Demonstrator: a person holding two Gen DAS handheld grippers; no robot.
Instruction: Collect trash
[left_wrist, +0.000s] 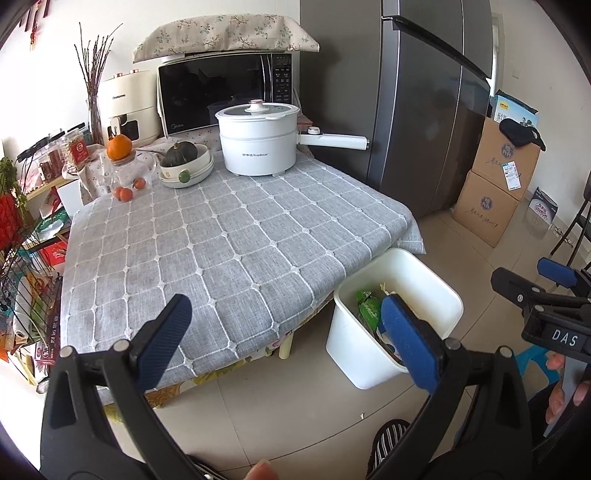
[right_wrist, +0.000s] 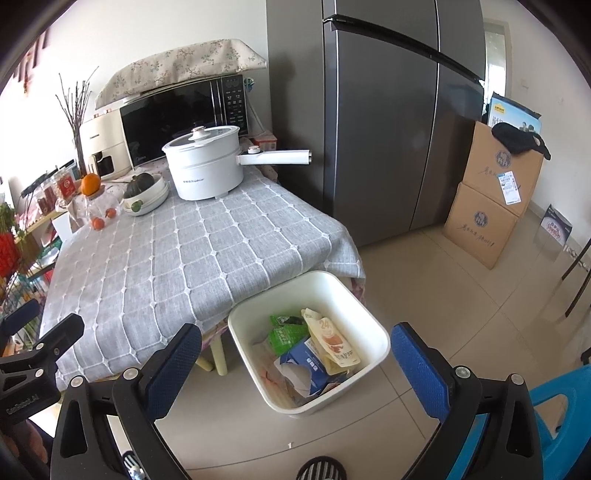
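Note:
A white bin (right_wrist: 369, 325) stands on the floor at the table's near right corner; it also shows in the left wrist view (left_wrist: 439, 280). It holds trash: a green wrapper (right_wrist: 282, 334), a blue and white carton (right_wrist: 306, 363) and a beige pouch (right_wrist: 332, 341). My left gripper (left_wrist: 284, 332) is open and empty, over the table's front edge. My right gripper (right_wrist: 299, 354) is open and empty, above the bin's near side. Each gripper shows at the edge of the other's view.
The table has a grey checked cloth (left_wrist: 221, 236). At its back stand a white electric pot (left_wrist: 262, 144), a bowl with a squash (left_wrist: 184, 162), oranges (left_wrist: 119, 146) and a microwave (left_wrist: 221, 92). A fridge (right_wrist: 388, 129) and cardboard boxes (right_wrist: 487, 206) stand to the right.

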